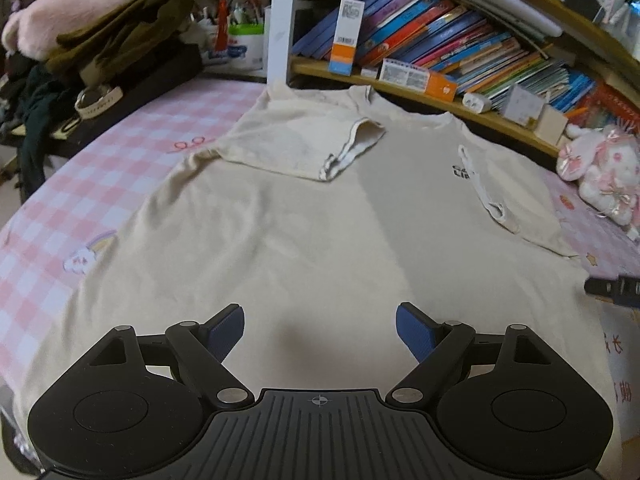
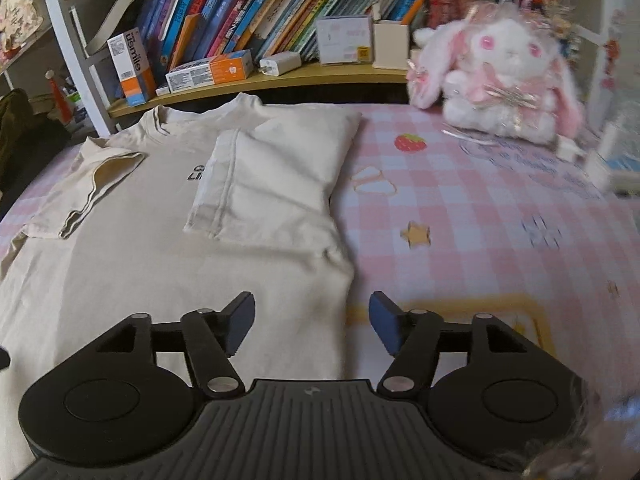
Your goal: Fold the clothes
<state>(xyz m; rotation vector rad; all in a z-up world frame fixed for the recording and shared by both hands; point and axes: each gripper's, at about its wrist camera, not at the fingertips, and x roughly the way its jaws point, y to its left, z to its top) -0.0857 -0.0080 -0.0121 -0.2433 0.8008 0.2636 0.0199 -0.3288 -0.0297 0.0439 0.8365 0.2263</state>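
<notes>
Two sleeves already lie folded in over the shirt (image 1: 280, 232), which is spread flat on my pink checked sheet (image 1: 120, 152) with its collar at the far end, just short of the bookshelf (image 1: 440, 92). My left claw (image 1: 320, 330) hangs over the near half of the shirt, its blue pads spread wide with only flat cloth showing between them; I hold nothing there. My right claw (image 2: 312, 322) stands over the shirt's right side edge, jaws parted, gripping nothing: the left pad is over cloth, the right pad over bare sheet.

The left sleeve (image 1: 304, 140) is folded in toward the chest, its hem slanting toward the middle. The right sleeve (image 2: 276, 176) is doubled over in a broad flap that partly covers the black chest print (image 2: 196, 174). Below that flap the right side edge runs toward me with a few soft wrinkles.

To the right of the shirt the sheet lies open up to the plush rabbit (image 2: 500, 76) at the far right. On the left, a strip of sheet is free between the shirt's edge and the dark heap of clothes (image 1: 112, 40) at the far left.
</notes>
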